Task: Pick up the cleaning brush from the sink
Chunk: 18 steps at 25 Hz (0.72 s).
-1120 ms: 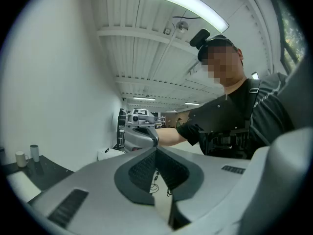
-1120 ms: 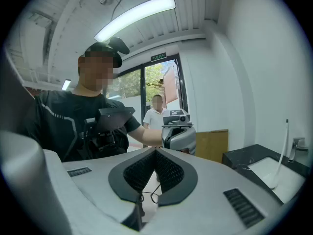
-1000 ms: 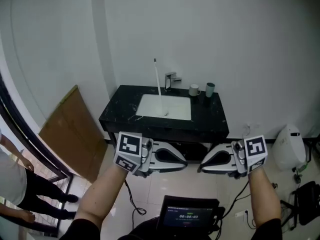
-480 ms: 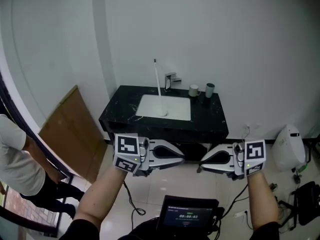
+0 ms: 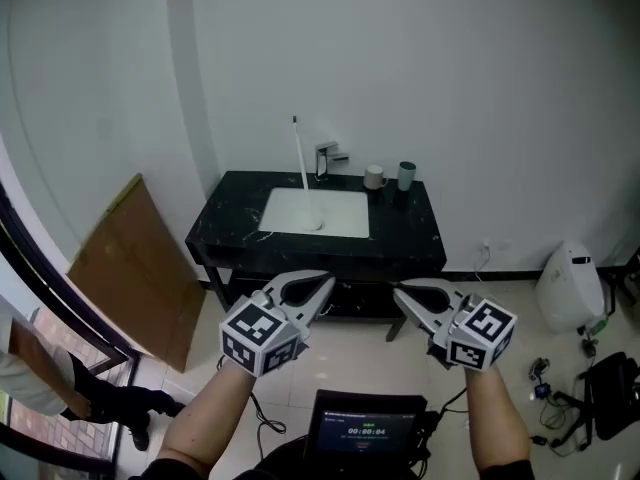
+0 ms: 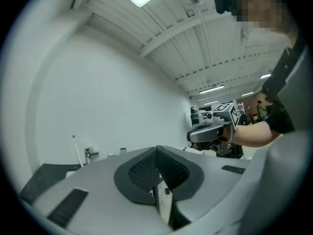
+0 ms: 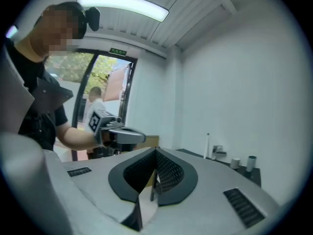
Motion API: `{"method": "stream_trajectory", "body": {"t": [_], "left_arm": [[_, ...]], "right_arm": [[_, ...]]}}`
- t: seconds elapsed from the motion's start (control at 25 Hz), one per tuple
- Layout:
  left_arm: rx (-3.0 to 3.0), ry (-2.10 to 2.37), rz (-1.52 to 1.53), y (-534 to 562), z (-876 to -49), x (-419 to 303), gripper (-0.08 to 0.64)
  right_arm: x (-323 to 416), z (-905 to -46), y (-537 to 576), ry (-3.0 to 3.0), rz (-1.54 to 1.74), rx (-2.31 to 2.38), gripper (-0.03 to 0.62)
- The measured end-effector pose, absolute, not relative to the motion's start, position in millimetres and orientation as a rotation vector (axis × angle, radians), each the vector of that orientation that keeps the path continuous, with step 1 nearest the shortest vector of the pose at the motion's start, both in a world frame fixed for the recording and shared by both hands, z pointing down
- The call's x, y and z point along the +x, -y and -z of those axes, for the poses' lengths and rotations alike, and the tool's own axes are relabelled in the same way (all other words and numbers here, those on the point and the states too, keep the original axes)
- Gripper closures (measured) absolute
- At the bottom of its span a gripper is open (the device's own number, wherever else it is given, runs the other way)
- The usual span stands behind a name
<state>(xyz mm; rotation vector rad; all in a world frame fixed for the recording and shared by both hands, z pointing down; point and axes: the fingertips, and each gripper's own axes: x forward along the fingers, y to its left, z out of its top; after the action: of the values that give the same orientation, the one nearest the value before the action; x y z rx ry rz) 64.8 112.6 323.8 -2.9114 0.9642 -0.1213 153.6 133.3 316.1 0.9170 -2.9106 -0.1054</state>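
Both tools are swinging from facing each other toward the far sink (image 5: pixel 342 214) — my left gripper (image 5: pixel 322 282) and right gripper (image 5: pixel 402 292) are staying pressed together, pinching nothing. Cleaning brush (image 5: pixel 300 163) is standing in the basin, well apart — I'm judging I should step nearer, spreading jaws before reaching its handle.

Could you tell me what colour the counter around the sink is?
The counter is black; the head view shows it best.
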Motion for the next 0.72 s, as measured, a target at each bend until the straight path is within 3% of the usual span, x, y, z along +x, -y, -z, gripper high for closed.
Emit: {"method": "stream_trajectory", "body": {"t": [0.36,0.72], "left_arm": [[-2.668,-1.647,-0.026,-113,-351,4,0.557],[-2.649,-1.748,-0.047,-103,-358,-7,0.557]], "right_arm": [[215,-339,-129,2.675,-0.031,1.786,0.592],[244,-349,-123,2.628,-0.101,1.940,0.592]]}}
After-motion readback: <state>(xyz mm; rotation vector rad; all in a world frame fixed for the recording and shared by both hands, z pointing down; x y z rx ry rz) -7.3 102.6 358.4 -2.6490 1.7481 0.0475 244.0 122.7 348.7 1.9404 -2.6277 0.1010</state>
